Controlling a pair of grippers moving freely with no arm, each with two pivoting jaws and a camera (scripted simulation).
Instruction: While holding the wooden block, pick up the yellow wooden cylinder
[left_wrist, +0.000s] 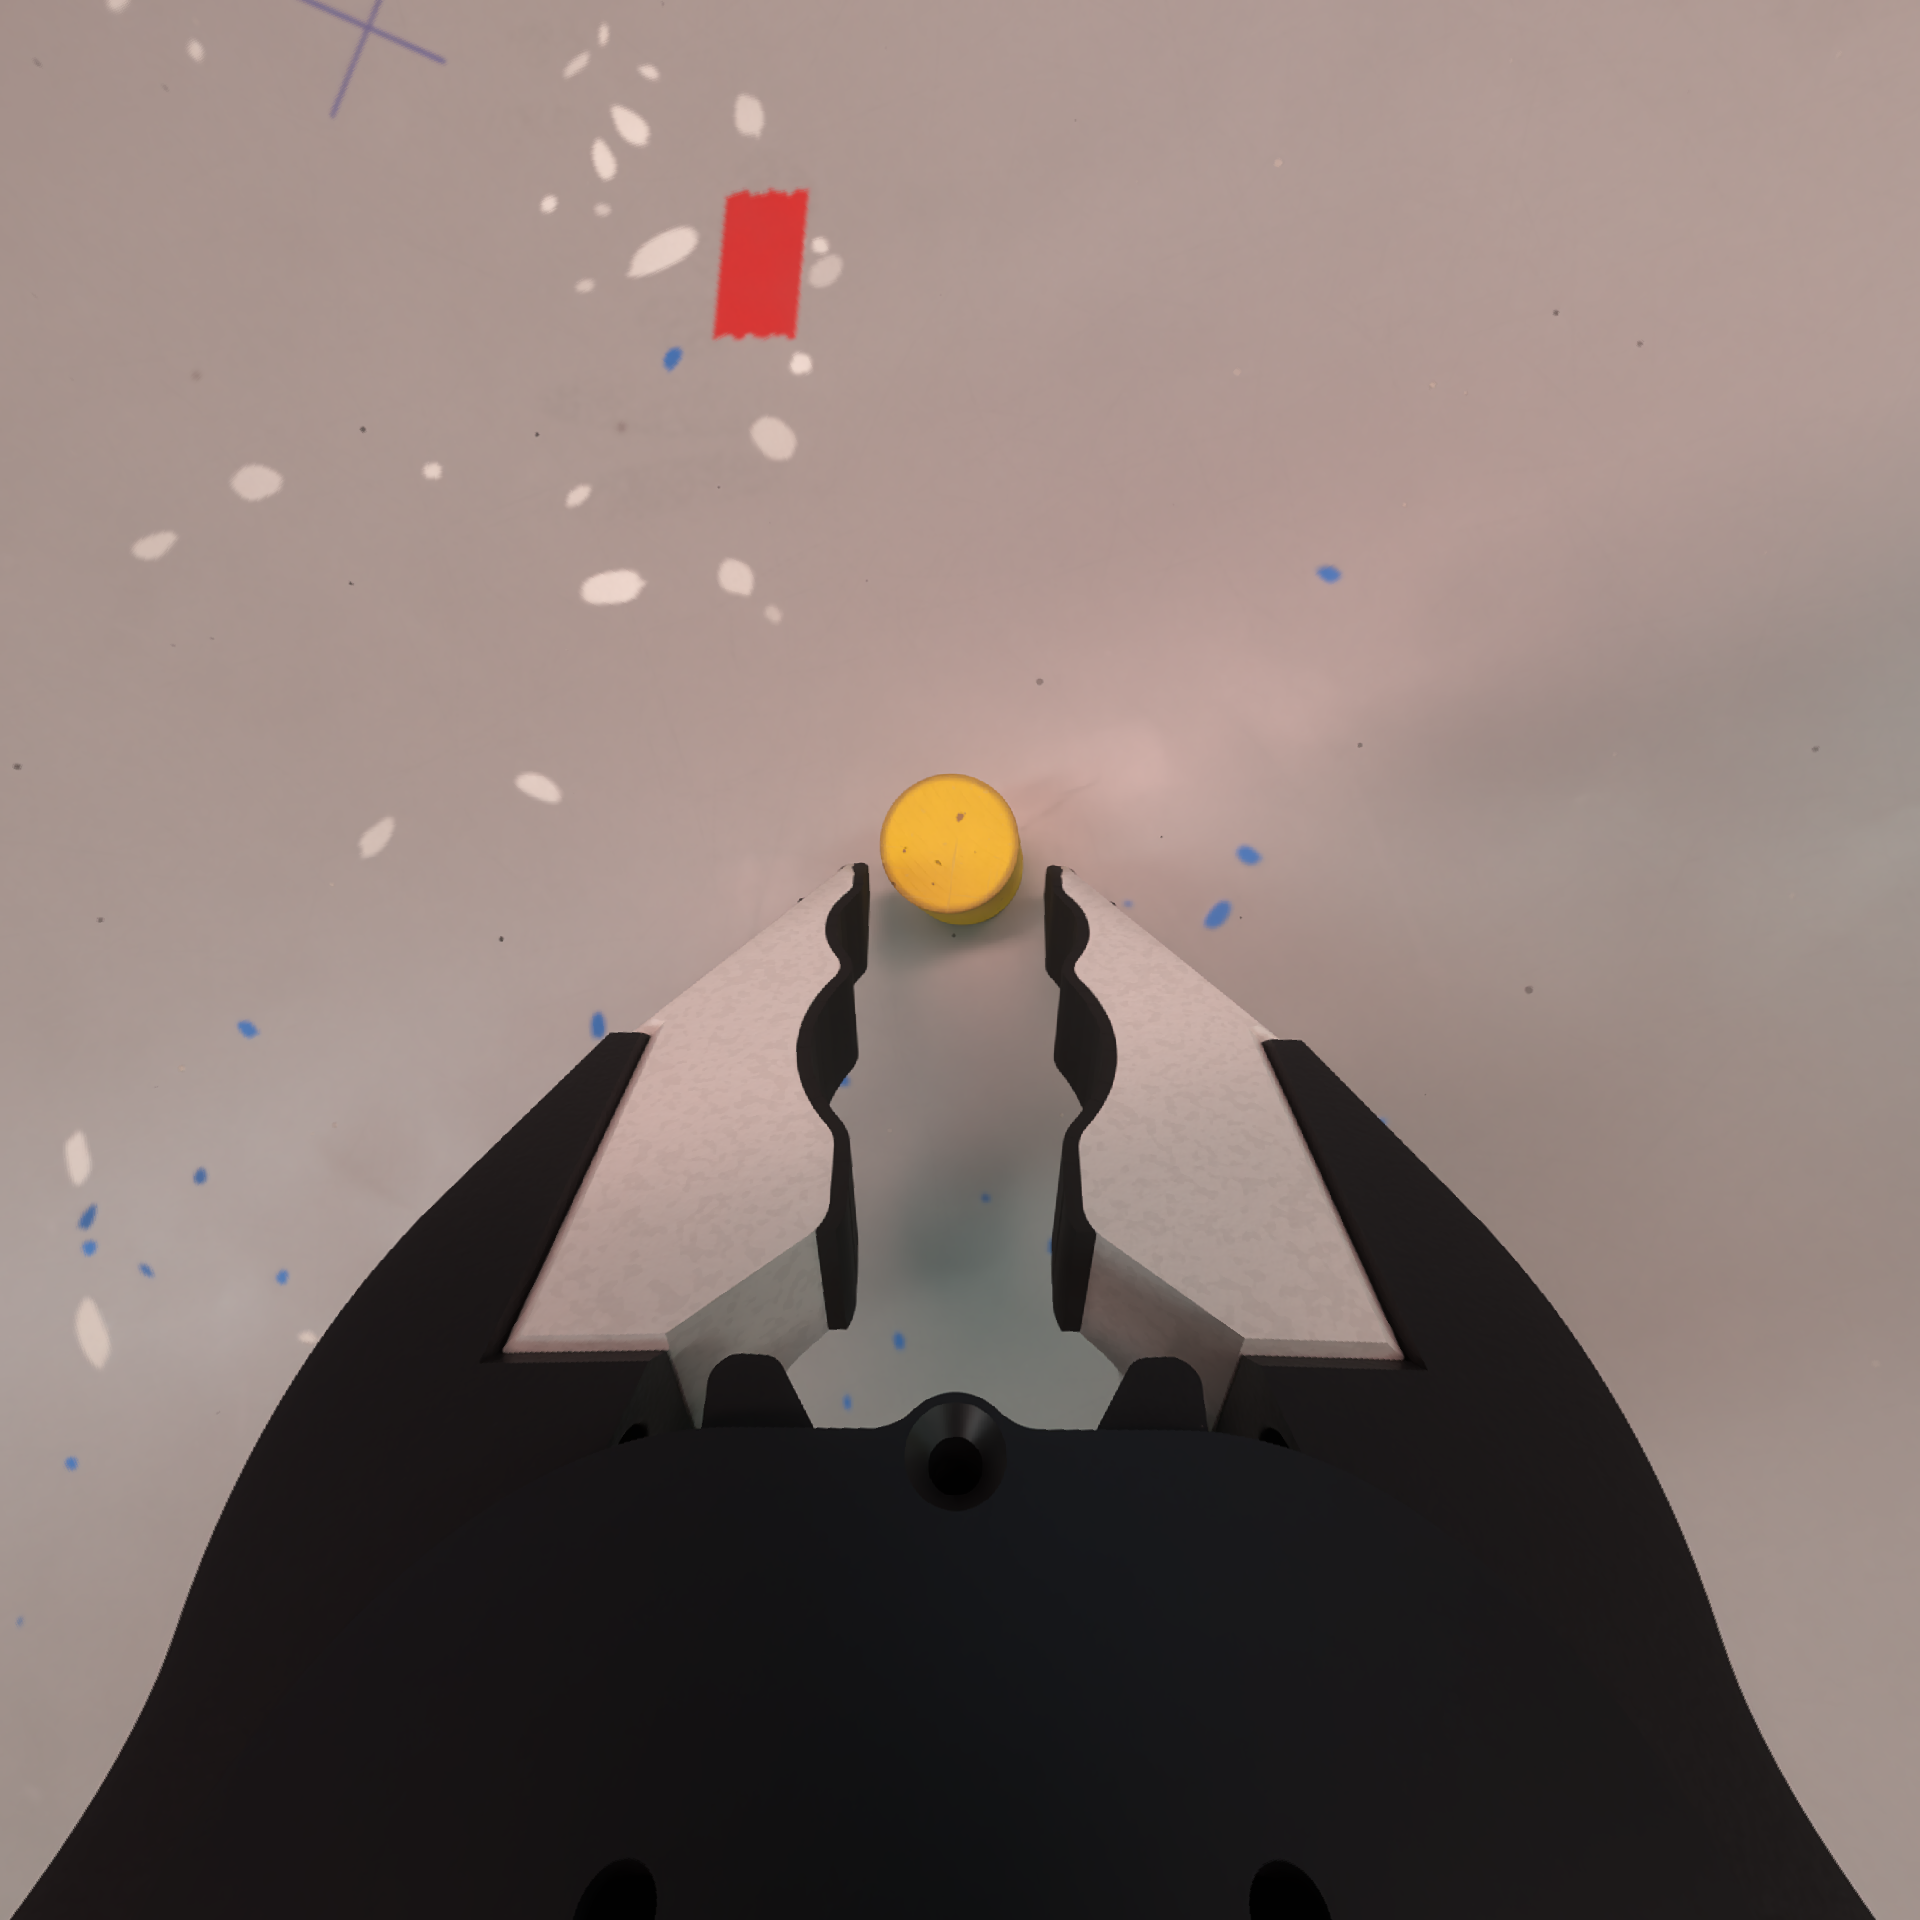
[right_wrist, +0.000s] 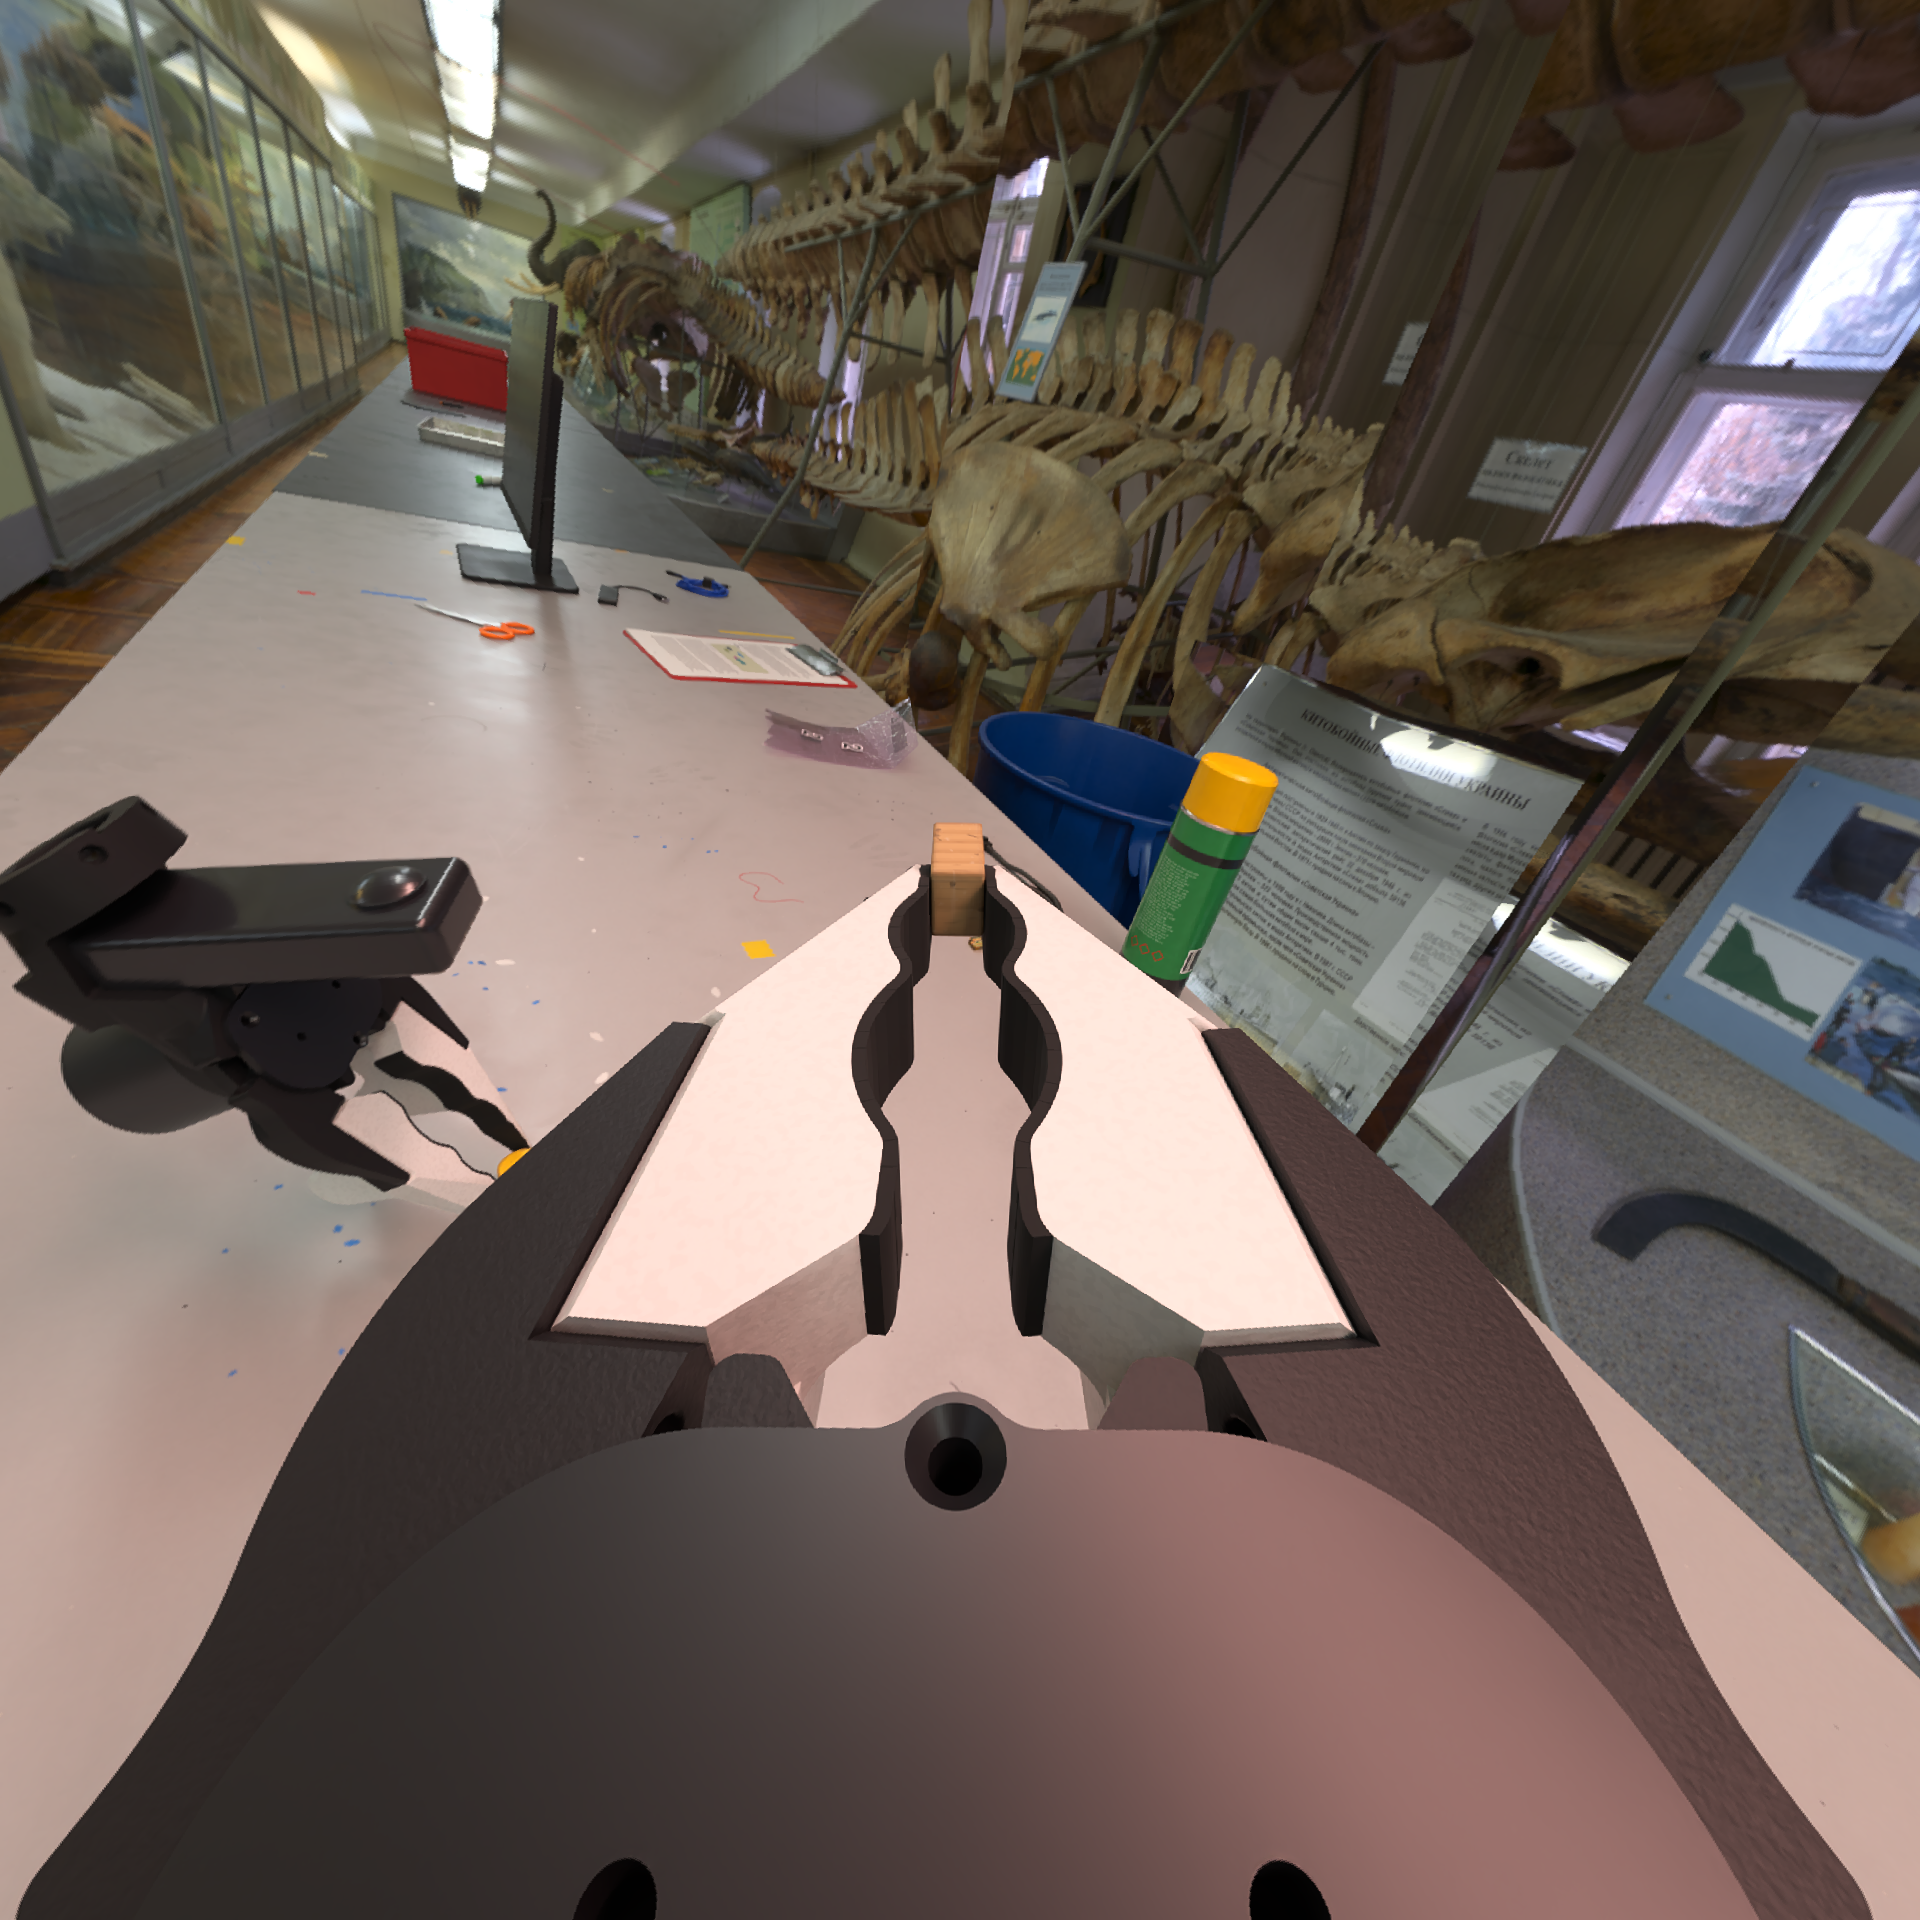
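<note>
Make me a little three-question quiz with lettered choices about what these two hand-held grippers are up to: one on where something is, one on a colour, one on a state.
1. Where is the yellow wooden cylinder?
A. Standing on the table just past the left hand-held gripper's fingertips
B. Clamped in the right hand-held gripper
C. Lying on the red tape

2. What colour is the strip of tape beyond the cylinder?
A. Green
B. Red
C. Black

3. What state is the right hand-held gripper in?
A. Wide open and empty
B. Shut on the wooden block
C. Shut on a pair of scissors

Answers:
1. A, the left wrist view shows it upright on the table at the open fingertips, not gripped.
2. B, the strip is plainly red.
3. B, the right wrist view shows the block pinched at its fingertips.
</note>
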